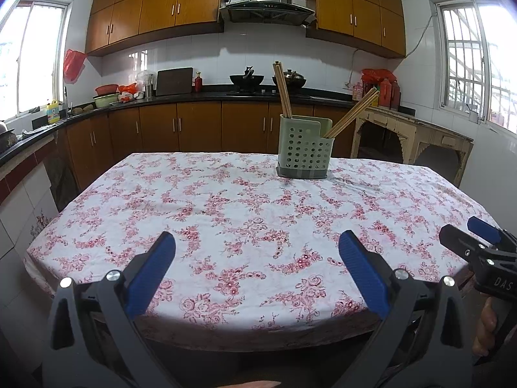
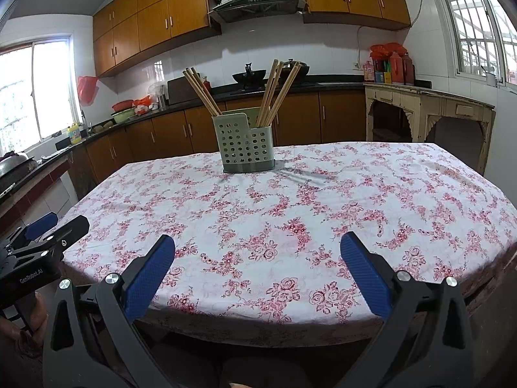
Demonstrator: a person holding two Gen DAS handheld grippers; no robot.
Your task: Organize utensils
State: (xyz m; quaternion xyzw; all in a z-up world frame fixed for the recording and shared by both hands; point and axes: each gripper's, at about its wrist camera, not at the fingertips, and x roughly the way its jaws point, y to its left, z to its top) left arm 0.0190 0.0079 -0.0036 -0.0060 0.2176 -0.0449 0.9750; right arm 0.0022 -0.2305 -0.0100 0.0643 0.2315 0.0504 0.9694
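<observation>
A pale green perforated utensil holder (image 1: 305, 153) stands on the far part of the floral tablecloth (image 1: 226, 213). Wooden chopsticks stand in its left compartment (image 1: 282, 90) and lean right out of its right compartment (image 1: 353, 114). The right wrist view shows the holder (image 2: 247, 144) with chopsticks in both compartments (image 2: 202, 92). My left gripper (image 1: 257, 242) is open and empty over the table's near edge, far from the holder. My right gripper (image 2: 257, 242) is open and empty over the near edge too. Each gripper shows at the side of the other's view.
The table (image 2: 323, 200) carries only the holder. Behind it run brown kitchen cabinets (image 1: 200, 126) with a black counter, woks and a stove. An old cream side table (image 1: 410, 135) stands at the back right. Windows flank the room.
</observation>
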